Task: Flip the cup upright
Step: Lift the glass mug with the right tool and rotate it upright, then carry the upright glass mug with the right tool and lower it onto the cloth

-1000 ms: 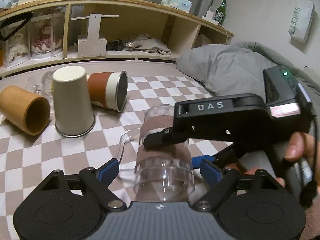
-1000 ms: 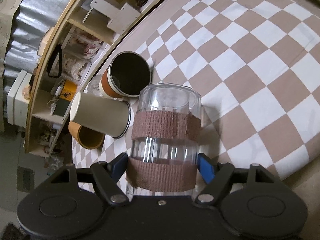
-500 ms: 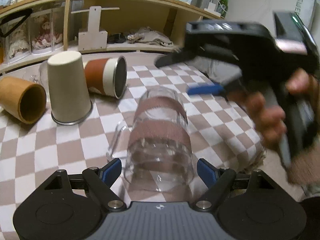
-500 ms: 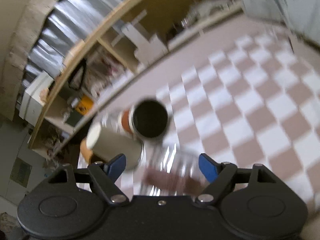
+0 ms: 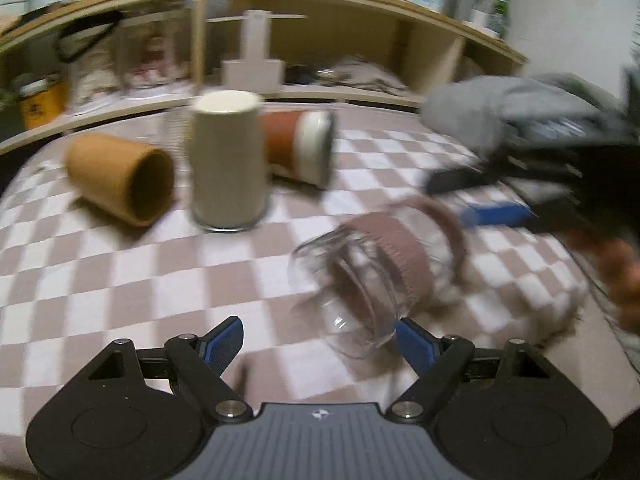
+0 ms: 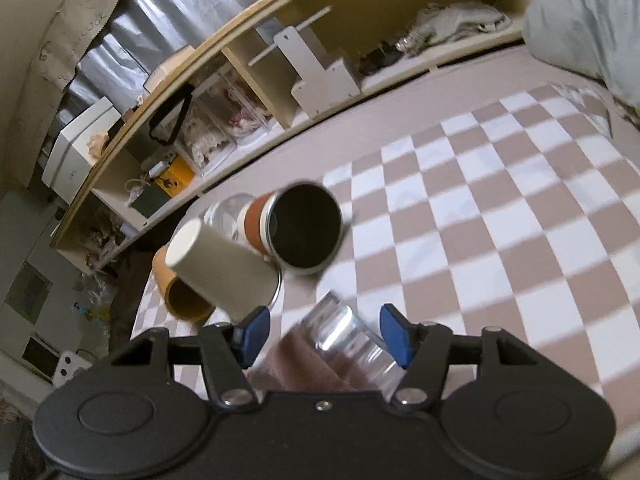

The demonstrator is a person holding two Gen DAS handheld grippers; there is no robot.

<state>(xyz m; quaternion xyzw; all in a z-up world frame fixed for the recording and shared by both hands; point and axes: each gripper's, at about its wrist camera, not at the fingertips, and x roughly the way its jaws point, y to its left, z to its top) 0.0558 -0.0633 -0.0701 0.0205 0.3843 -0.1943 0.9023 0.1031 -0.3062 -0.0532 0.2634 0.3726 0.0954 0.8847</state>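
The clear glass mug point(image 5: 372, 276) with two brown fabric bands lies tilted on its side on the checkered cloth, its open mouth toward the left wrist camera. My left gripper point(image 5: 320, 342) is open, and the mug's rim sits by its right finger. My right gripper point(image 6: 324, 330) is open just above the mug point(image 6: 344, 344), jaws astride it without closing. In the left wrist view the right gripper point(image 5: 492, 196) is a blur at the right, beyond the mug.
A cream cup point(image 5: 226, 168) stands upside down. A tan cup point(image 5: 120, 180) and a rust-and-white cup point(image 5: 300, 146) lie on their sides beside it. A wooden shelf point(image 5: 280, 44) runs along the back. A grey pillow point(image 5: 512, 112) lies at the right.
The right gripper let go of the mug and pulled up and back. The mug, upside down a second ago, has tipped onto its side. The left gripper moved back and left.
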